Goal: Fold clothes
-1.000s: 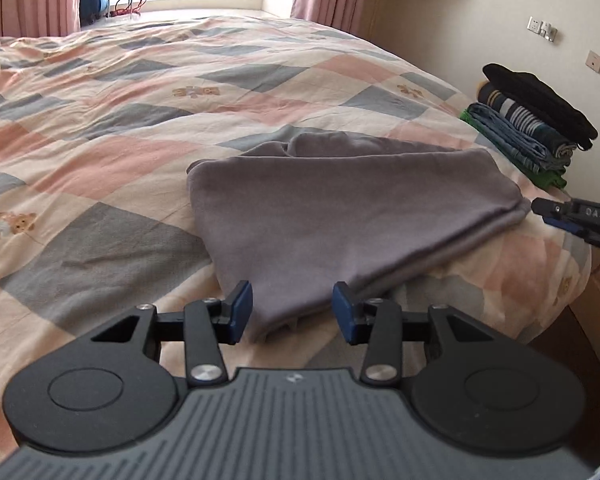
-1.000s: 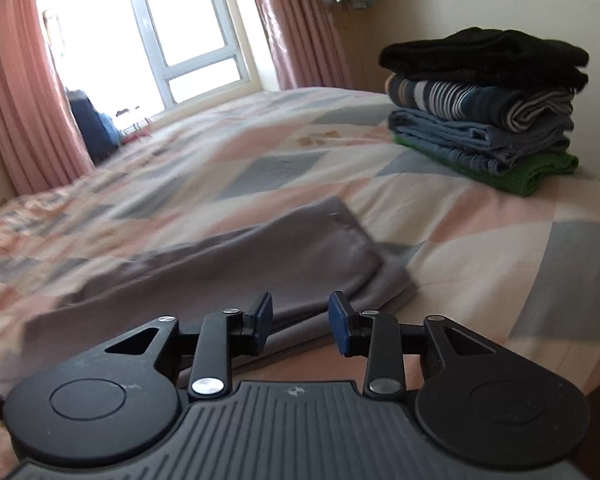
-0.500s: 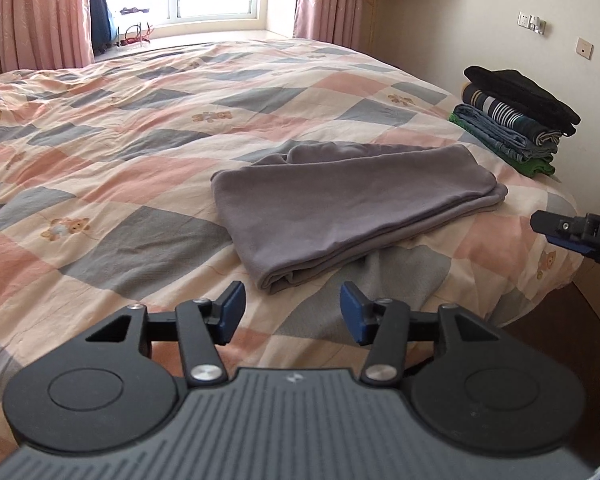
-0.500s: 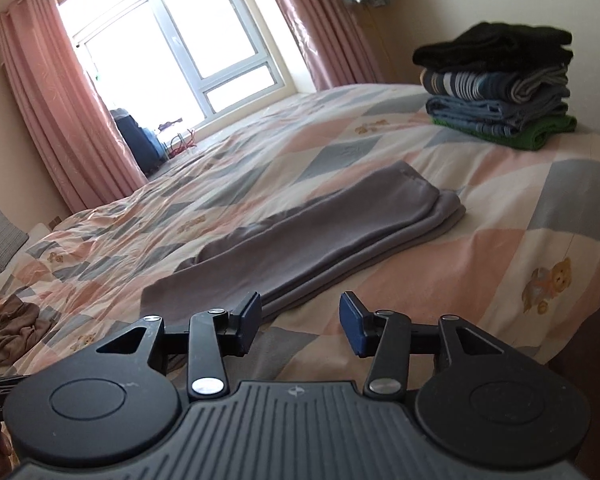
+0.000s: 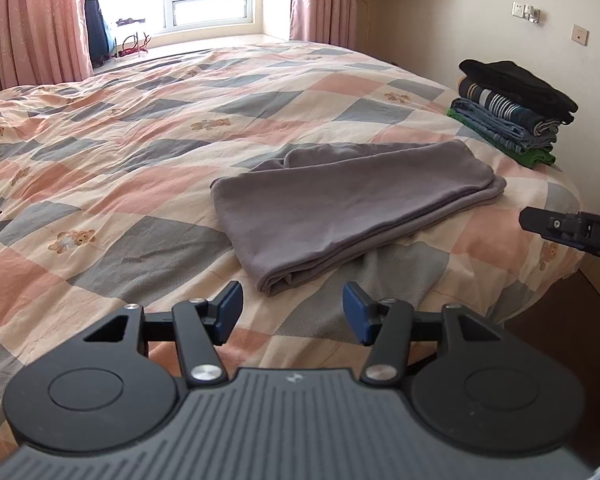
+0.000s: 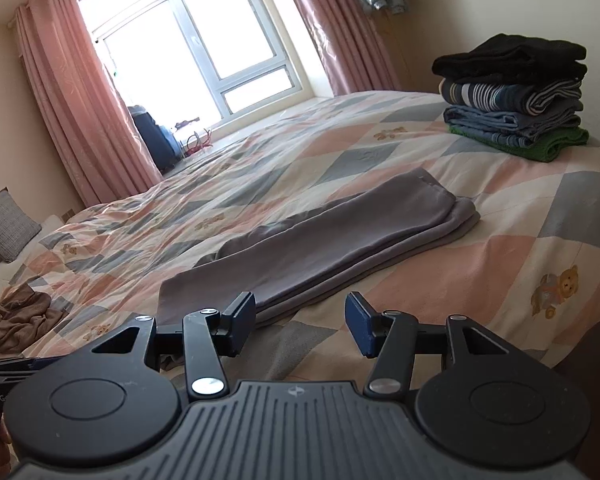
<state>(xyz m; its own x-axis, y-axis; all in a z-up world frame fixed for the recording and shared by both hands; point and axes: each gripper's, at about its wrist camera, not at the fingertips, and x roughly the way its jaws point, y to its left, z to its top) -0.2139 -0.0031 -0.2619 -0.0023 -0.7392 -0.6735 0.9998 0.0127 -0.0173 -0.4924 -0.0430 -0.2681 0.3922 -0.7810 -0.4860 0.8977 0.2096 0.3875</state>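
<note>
Bedroom, daylight from a window point(image 6: 236, 52) hung with pink curtains point(image 6: 80, 112); bed covered by a patchwork quilt point(image 5: 120, 152) in pink, grey and cream squares with small teddy bear prints. Nearest in the left wrist view: left claw point(image 5: 292, 312), jaws apart and just been opening, nothing between them, held over the quilt near the bed's edge, short of the cloth. Right claw point(image 6: 302, 322) the same: jaws apart, just been opening, empty, over the quilt; its black tip also shows at the right edge of the left view, clear of the fabric. Just beyond both claws, folded grey garment point(image 5: 348, 208) lies flat on the quilt in a long rectangle, layered edges showing along its near side, one loose bit bunched at the far side. Neither claw touches it. At the far left in the right wrist view, a crumpled brown garment point(image 6: 16, 316) lies on the quilt, well apart. Farther on, at the bed's corner by the wall, stack of folded clothes point(image 6: 512, 92): green at the bottom, blue, striped, black on top. Grey cushion point(image 6: 6, 224) at the far left.
</note>
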